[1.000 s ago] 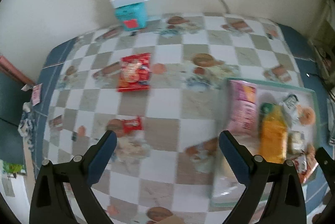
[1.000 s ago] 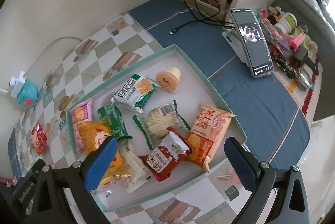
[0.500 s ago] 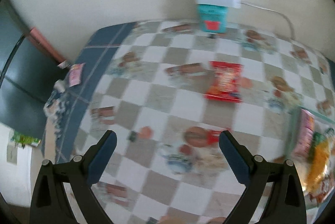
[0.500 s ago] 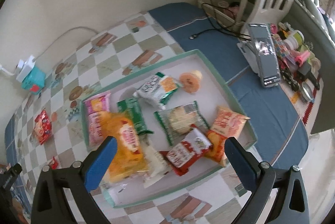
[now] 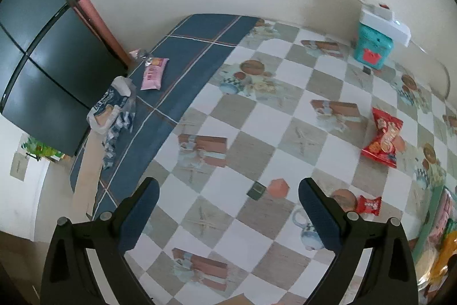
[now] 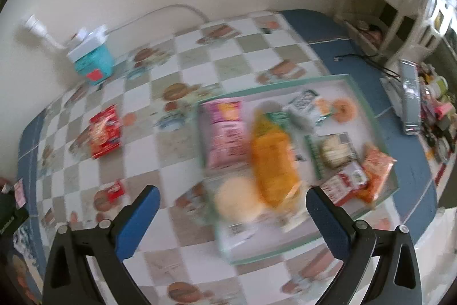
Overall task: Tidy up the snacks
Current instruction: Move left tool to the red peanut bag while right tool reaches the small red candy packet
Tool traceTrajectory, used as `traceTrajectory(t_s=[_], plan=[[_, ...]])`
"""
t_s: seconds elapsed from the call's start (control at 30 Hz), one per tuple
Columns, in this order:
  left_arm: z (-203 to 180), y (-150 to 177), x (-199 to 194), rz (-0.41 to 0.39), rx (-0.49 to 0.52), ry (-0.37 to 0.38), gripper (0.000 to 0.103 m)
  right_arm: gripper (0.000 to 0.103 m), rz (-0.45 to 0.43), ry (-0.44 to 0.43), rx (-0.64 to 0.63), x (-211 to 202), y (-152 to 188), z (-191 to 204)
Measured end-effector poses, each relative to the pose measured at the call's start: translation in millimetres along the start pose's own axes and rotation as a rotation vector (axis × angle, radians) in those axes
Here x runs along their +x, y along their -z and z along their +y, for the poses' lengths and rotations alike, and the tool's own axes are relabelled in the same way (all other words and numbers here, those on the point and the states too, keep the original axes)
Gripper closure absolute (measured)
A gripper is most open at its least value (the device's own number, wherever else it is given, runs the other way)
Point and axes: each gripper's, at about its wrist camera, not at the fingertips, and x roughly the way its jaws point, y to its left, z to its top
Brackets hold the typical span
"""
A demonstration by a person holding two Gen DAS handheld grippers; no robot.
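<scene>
Between the spread, empty fingers (image 5: 142,208) of the left gripper (image 5: 228,208) lies bare checkered surface (image 5: 257,116), with a small dark square object (image 5: 256,190) just beyond them. A small red snack packet (image 5: 370,204) sits just past the left gripper's right-hand finger, and a larger red snack bag (image 5: 384,137) lies farther out, toward the teal box (image 5: 372,49) at the wall. A pink packet (image 5: 154,73) rests on the blue cloth border, well apart from the teal box.

The right gripper (image 6: 232,209) hangs over the near edge of the tray (image 6: 380,131), fingers (image 6: 328,222) wide apart and holding nothing. The tray, blurred, holds an orange bag (image 6: 272,162), a pink bag (image 6: 225,131) and several smaller packets. Left of the tray lie the larger red snack bag (image 6: 105,131) and the small red packet (image 6: 116,188).
</scene>
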Motion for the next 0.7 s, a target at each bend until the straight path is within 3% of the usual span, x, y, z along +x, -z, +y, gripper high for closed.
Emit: traceTrajectory(t_s=[0.47,0.7], plan=[[43.1,-9.2,19.4,0.028,-0.072,-0.006,0.005,0.0,0.03,-0.055,-0.096,9.2,16.4,72.1],[30.4,-10.0,40.8,0.07,-0.047,-0.006,0.005,0.0,0.052,-0.061,-0.117,30.9,15.5,86.5]])
